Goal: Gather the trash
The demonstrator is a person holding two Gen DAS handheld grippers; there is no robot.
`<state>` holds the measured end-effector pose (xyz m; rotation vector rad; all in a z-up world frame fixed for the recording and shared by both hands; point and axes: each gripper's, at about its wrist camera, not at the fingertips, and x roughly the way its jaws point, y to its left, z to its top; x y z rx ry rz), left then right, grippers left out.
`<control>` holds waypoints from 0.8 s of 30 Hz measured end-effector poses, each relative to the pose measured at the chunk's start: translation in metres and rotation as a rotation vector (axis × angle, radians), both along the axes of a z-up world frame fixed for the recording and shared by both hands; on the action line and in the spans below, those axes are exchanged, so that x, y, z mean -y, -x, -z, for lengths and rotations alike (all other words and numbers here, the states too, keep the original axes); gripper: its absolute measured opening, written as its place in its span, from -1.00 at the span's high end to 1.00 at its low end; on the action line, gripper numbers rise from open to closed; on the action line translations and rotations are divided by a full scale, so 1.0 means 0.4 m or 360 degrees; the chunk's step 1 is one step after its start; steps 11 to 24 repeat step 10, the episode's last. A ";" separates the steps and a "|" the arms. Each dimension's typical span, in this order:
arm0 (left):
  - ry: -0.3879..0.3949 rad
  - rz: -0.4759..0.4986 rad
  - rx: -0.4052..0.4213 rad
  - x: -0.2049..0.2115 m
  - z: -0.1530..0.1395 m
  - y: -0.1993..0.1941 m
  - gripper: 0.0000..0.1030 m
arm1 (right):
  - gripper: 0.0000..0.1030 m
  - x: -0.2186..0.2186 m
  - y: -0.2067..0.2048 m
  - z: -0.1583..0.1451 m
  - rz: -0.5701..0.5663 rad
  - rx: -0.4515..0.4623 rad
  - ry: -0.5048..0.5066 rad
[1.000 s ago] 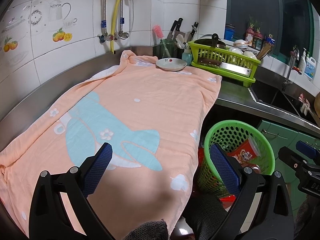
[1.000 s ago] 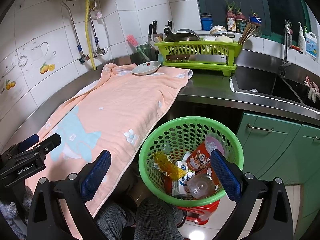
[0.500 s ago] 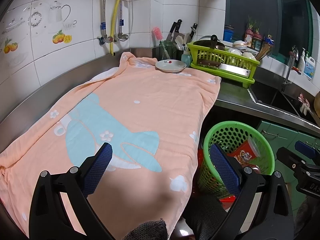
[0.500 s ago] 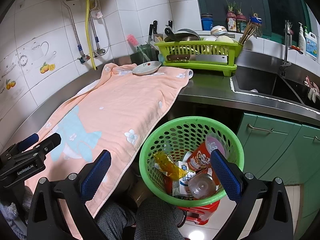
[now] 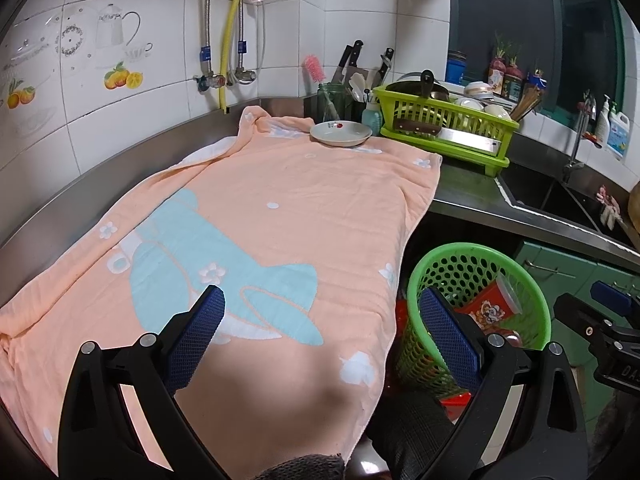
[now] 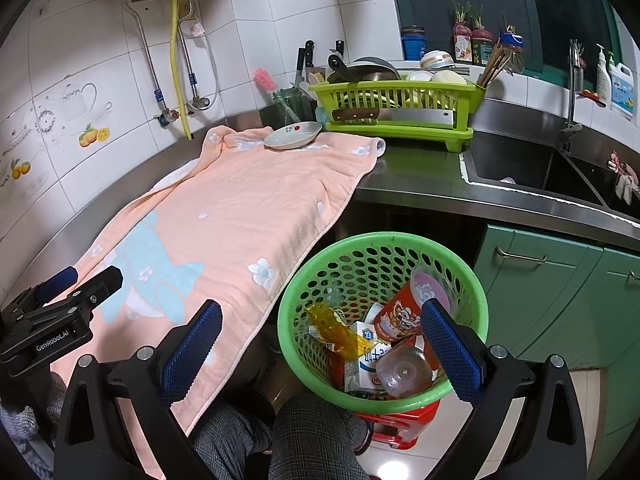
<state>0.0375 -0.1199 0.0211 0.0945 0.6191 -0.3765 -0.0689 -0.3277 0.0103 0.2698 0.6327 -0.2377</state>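
Both tongs wide open and empty, left tongs (image 5: 320,332) over the towel (image 5: 256,216) on the worktop, right tongs (image 6: 320,340) above the green basket (image 6: 384,240) where the trash (image 6: 376,344) already sits, so collection looks done.

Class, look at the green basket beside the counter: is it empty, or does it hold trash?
It holds trash. The basket contains a red cup, a yellow wrapper, a carton and a clear bottle.
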 end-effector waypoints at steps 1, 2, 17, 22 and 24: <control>0.0001 0.0000 0.0003 0.000 -0.001 -0.002 -0.87 | -0.87 0.001 0.001 0.000 0.0000 0.0001 0.0001; 0.0003 0.0003 0.0004 0.001 -0.001 -0.002 -0.87 | -0.87 0.001 0.002 0.001 0.0004 0.0001 0.0003; -0.0003 0.0016 0.0008 0.003 0.000 -0.002 -0.87 | -0.87 0.000 0.004 0.002 0.0012 0.0005 -0.0001; -0.0003 0.0016 0.0008 0.003 0.000 -0.002 -0.87 | -0.87 0.000 0.004 0.002 0.0012 0.0005 -0.0001; -0.0003 0.0016 0.0008 0.003 0.000 -0.002 -0.87 | -0.87 0.000 0.004 0.002 0.0012 0.0005 -0.0001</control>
